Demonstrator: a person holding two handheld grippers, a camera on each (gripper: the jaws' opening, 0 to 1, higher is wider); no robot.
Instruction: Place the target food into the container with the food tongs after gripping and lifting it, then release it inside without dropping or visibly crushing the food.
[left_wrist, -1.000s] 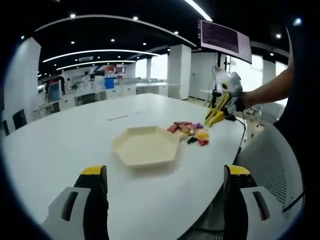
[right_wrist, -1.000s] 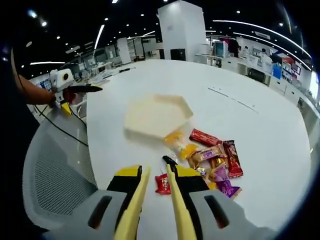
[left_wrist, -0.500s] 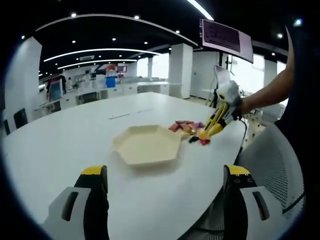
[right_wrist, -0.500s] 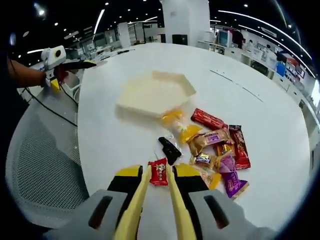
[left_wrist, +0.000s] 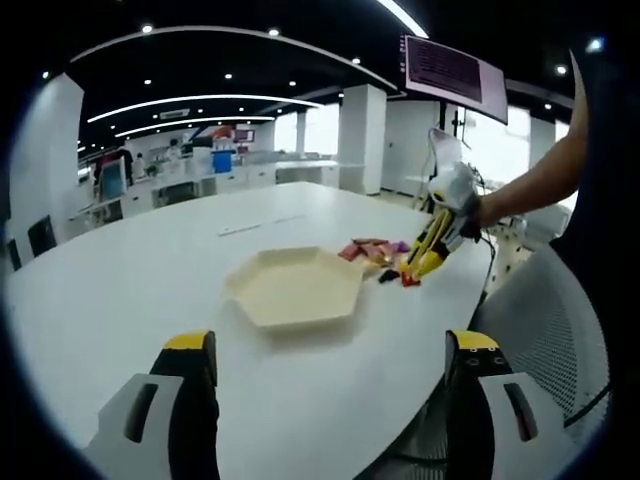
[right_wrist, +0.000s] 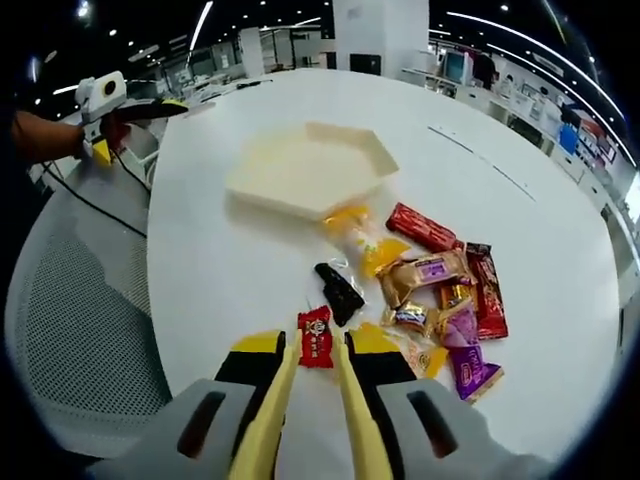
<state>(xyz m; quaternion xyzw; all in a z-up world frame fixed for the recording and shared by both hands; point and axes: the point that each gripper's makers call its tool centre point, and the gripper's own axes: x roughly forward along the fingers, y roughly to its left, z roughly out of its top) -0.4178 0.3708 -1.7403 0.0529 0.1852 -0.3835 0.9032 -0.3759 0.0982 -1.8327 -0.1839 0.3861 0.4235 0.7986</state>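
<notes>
Straddling red candy (right_wrist: 315, 337): right gripper (right_wrist: 310, 350), tongs narrowly parted, seemingly ungripped | left gripper (left_wrist: 325, 350) wide open | tray (right_wrist: 312, 169) beyond

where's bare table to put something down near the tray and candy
The cream hexagonal tray is empty inside. Bare white table lies between the tray and the near edge, and beyond the tray toward the far side. It is crowded at the pile of wrapped candies, with a small red packet right at the right gripper tips.
</notes>
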